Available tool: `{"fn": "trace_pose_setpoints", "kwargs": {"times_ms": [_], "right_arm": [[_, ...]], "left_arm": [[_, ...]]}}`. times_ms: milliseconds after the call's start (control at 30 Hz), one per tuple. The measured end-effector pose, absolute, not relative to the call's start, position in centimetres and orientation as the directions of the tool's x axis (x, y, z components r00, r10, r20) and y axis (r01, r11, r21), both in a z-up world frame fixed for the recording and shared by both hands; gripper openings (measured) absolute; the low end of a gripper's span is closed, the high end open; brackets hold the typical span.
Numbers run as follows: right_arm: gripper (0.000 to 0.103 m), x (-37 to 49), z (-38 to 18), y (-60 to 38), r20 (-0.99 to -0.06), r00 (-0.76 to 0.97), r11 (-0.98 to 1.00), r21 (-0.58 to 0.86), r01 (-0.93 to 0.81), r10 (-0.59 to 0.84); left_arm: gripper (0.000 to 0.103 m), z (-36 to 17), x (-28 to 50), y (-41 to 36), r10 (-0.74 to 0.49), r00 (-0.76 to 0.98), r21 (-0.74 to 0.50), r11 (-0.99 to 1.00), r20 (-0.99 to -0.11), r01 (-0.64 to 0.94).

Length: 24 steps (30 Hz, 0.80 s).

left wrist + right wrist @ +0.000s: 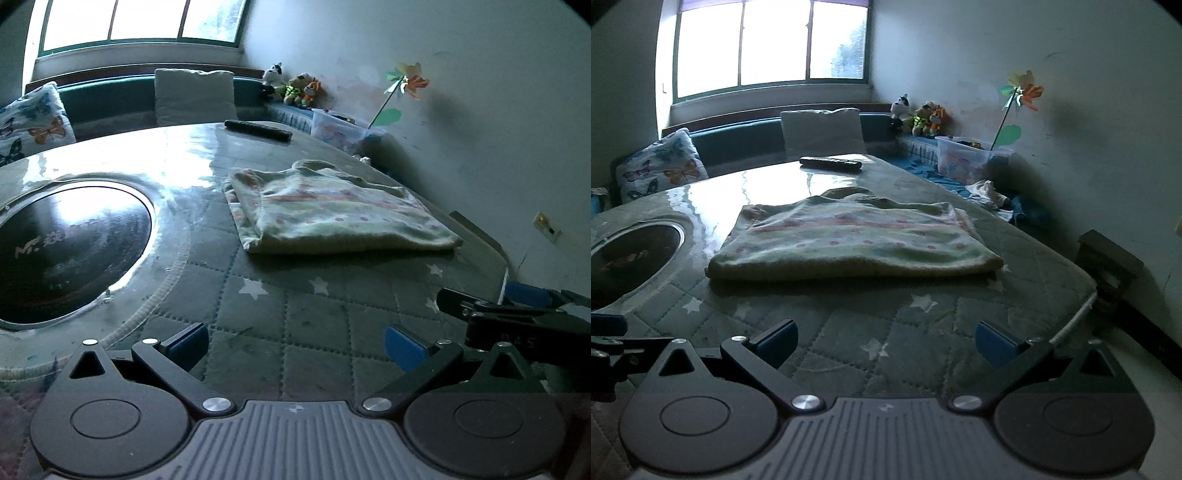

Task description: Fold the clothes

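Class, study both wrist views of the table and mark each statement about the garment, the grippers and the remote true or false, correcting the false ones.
1. The garment lies folded on the table. True.
2. The left gripper grips the garment. False: it is open, short of the cloth.
3. The right gripper is open and empty. True.
4. The remote rests on the garment. False: it lies apart, beyond it.

I'm in a home living room. A cushioned window bench (738,144) holds a butterfly pillow (663,166) and stuffed toys (919,116).
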State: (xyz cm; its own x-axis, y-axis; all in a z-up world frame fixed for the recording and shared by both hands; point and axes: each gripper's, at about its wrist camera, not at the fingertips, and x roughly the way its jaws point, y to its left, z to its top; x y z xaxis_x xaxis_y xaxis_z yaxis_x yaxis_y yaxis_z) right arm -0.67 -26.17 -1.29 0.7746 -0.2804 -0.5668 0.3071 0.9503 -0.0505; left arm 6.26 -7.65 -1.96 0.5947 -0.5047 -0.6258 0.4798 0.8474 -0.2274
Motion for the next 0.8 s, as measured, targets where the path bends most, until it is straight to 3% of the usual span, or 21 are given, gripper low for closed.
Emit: {"fn": "trace_pose_setpoints", "kwargs": {"times_ms": [800], "right_arm": [[0.103,-2.3,-1.3,-26.1,-0.501,0.846,0.982,-0.053,0.184,-0.186]], "left_arm": [[0.103,-0.8,2.4,-8.0,-0.415,0.685,-0.169,0.902,-0.598,0.398]]}}
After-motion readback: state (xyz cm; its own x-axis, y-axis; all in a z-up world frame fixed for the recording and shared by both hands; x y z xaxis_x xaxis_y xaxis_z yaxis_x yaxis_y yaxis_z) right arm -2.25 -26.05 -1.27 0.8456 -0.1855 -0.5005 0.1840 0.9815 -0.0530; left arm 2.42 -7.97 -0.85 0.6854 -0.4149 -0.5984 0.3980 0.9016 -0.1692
